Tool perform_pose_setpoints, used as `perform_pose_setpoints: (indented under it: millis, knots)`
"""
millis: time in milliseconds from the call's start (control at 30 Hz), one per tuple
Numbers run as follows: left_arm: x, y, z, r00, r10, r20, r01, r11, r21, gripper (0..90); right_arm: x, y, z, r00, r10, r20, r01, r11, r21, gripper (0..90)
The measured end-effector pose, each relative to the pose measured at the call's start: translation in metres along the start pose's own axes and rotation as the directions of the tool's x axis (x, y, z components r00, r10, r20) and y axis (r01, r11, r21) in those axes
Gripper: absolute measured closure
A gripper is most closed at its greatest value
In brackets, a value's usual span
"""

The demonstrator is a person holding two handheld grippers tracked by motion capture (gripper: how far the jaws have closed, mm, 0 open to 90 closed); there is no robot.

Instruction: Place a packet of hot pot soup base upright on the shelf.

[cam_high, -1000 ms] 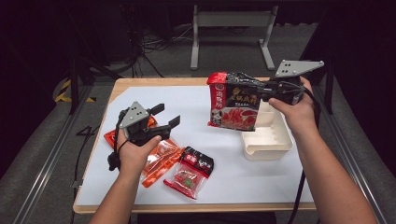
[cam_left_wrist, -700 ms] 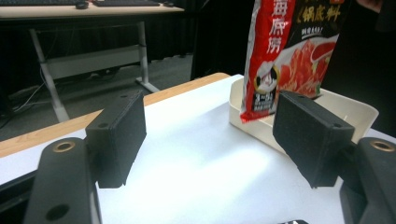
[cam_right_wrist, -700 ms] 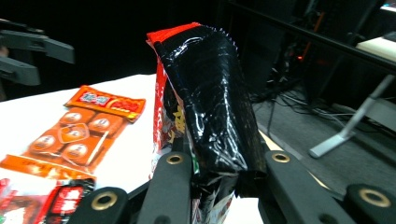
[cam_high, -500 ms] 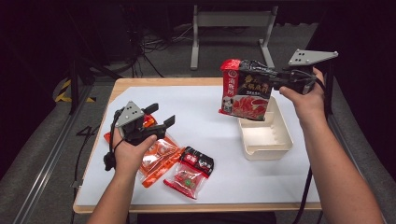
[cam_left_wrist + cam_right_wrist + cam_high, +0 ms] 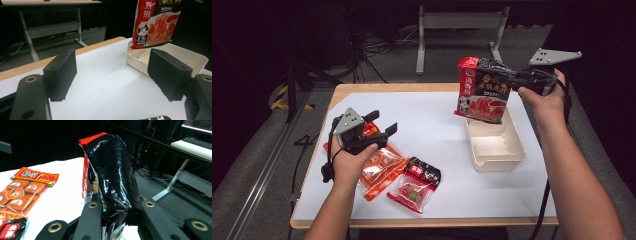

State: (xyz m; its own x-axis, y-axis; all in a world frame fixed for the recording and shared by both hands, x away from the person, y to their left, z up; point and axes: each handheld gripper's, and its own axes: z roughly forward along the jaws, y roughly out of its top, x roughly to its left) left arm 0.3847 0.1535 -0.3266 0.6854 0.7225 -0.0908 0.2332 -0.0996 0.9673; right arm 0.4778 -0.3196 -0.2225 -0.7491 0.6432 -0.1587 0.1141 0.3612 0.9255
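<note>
The right gripper (image 5: 518,79), in the upper right of the high view, has its fingers clamped on the edge of a large red and black sauce packet (image 5: 482,91), and since a second ago it has carried that packet a little up and toward the far right of the frame. The packet then hung in front of the cream tray (image 5: 507,150), hiding most of its far end; now it hangs upright over the tray's far end, its lower edge just above or perhaps touching the rim, which I cannot settle from here. In the right gripper view the crinkled black side of the sauce packet (image 5: 110,172) rises straight out from between the closed fingers. The left gripper (image 5: 381,124), at the left of the high view, stays above the orange snack packet (image 5: 379,167) on the counter (image 5: 437,125), and its fingers have just been opening a touch wider; the left gripper view shows them apart with nothing between, the tray (image 5: 175,53) and hanging sauce packet (image 5: 156,23) beyond them. A small red and black packet (image 5: 414,184) lies beside the orange one. I judge the sauce packet is being lined up to go down into the tray, with lowering and release left to do.
</note>
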Motion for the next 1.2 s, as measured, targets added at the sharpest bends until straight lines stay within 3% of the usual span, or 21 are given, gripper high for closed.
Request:
perform_pose_setpoints:
  millis: [200,433,667,900,1200]
  knots:
    - [0.001,0.000,0.000,1.0000,-0.005,-0.003,0.005,1.0000,0.000,24.2,-0.010,-0.002,-0.002,0.9995,0.012,0.029,-0.012,0.9997,-0.022,78.6]
    - [0.003,-0.001,-0.001,0.9999,-0.010,-0.005,0.010,0.9999,0.001,24.2,-0.018,-0.006,-0.001,0.9986,-0.009,0.052,0.009,1.0000,0.000,78.6]
    - [0.003,-0.001,-0.001,0.9999,-0.008,-0.008,0.008,1.0000,0.002,24.1,-0.027,-0.015,-0.002,0.9993,0.005,0.038,-0.005,0.9999,-0.010,78.7]
    - [0.003,-0.002,0.000,0.9999,-0.010,-0.010,0.010,0.9999,0.005,24.0,-0.029,-0.018,-0.001,0.9989,-0.040,0.025,0.040,0.9991,-0.011,78.7]
    - [0.005,-0.004,-0.005,0.9996,-0.013,-0.025,0.013,0.9999,0.007,24.0,-0.034,-0.024,0.004,0.9977,-0.063,0.024,0.063,0.9980,-0.006,78.7]
